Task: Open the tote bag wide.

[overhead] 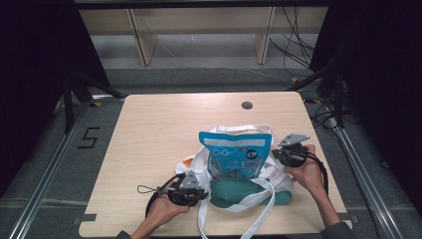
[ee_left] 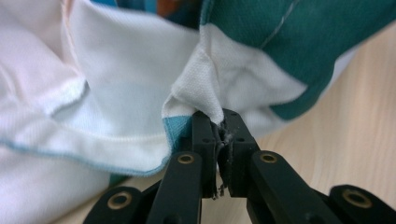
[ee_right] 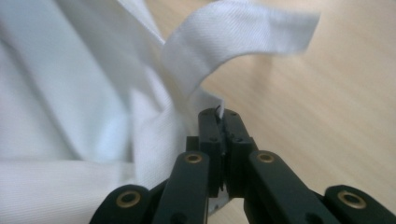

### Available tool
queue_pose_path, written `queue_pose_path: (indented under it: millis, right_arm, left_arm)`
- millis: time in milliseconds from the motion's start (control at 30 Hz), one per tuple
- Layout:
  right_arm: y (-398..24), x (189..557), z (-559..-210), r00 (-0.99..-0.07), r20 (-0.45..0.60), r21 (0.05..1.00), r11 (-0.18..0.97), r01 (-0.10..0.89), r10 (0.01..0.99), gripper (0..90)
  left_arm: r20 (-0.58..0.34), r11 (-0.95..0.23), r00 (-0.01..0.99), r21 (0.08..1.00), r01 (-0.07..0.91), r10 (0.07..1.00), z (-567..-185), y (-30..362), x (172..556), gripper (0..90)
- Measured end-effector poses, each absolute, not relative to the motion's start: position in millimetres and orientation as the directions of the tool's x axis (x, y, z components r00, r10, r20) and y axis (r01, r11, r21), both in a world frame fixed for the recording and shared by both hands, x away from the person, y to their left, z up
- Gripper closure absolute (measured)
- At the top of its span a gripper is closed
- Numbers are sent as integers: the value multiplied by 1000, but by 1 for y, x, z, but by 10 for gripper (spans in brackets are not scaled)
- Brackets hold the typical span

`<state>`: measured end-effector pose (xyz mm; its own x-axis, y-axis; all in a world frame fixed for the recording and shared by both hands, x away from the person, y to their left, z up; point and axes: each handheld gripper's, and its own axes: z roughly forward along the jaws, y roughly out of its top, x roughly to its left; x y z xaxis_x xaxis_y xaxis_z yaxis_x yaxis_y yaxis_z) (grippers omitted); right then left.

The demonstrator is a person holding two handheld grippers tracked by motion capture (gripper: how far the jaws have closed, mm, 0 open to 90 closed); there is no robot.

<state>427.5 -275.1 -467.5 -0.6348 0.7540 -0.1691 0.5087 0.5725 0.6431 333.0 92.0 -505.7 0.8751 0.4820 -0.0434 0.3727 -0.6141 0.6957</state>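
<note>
1. Pale wooden table (overhead: 159, 149) fills the middle of the high view; dark curtains at both sides, light shelving along the top edge, grey floor with cables at upper right.
2. White tote bag (overhead: 278, 174) lies at lower centre of the table, mouth spread, its long straps trailing toward the bottom edge of the frame.
3. Blue snack packet (overhead: 236, 154) stands up out of the bag's mouth, roughly centre frame.
4. Green cloth (overhead: 239, 194) sits in the bag just below the packet (also seen as a green patch at the upper right of the left gripper view).
5. Left gripper (overhead: 201, 191), lower centre-left of the high view, meets the bag's left edge. In the left gripper view (ee_left: 219, 123) its jaws are closed tight, pinching a fold of white bag fabric with frayed threads between them.
6. Right gripper (overhead: 274, 154), right of centre in the high view, sits at the bag's right edge. In the right gripper view (ee_right: 220, 114) the jaws are pressed together on a thin edge of white fabric, just below a curling strap (ee_right: 243, 35).
7. Both hands are low, near the tabletop.
</note>
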Motion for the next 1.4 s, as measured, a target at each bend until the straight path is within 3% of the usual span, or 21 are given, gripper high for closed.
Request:
queue_pose_path:
  millis: [100,300,367,433,533,700,800,900,1100,1167,1267,1400]
  right_arm:
    - [-278,439,-494,-614,-118,577,557,597,780,891]
    - [-277,441,-495,-619,-133,588,564,580,774,879]
    - [-280,440,-490,-610,-147,619,554,557,778,834]
    - [-283,436,-479,-582,-155,661,521,540,799,699]
    - [-288,423,-455,-566,-95,725,447,524,819,625]
    - [-284,388,-422,-674,-6,791,416,449,739,572]
    - [-273,369,-414,-747,5,805,440,398,665,563]
    - [-259,355,-413,-787,13,782,485,393,616,552]
    - [-243,353,-427,-835,19,728,564,389,550,516]
    - [-241,353,-434,-835,50,699,578,422,548,586]
    - [-244,353,-441,-855,-13,683,630,371,518,767]
    - [-243,337,-444,-869,-54,606,708,363,493,828]
  left_arm:
    - [-66,-599,870,699,390,489,-509,94,332,854]
    - [-79,-587,865,704,400,495,-505,95,330,837]
    - [-135,-540,859,726,425,494,-498,98,330,764]
    - [-166,-527,865,733,429,474,-484,103,330,629]
    - [-215,-491,863,748,447,458,-462,111,331,455]
    - [-252,-407,846,789,461,471,-433,127,342,383]
    - [-220,-378,829,809,449,514,-424,132,360,382]
    - [-168,-369,767,801,472,619,-428,123,385,388]
    - [-122,-417,738,759,500,663,-451,106,435,415]
    - [-139,-434,749,740,513,648,-462,103,446,506]
    - [-124,-433,727,731,528,676,-479,102,457,738]
    - [-168,-407,697,708,578,697,-495,104,465,825]
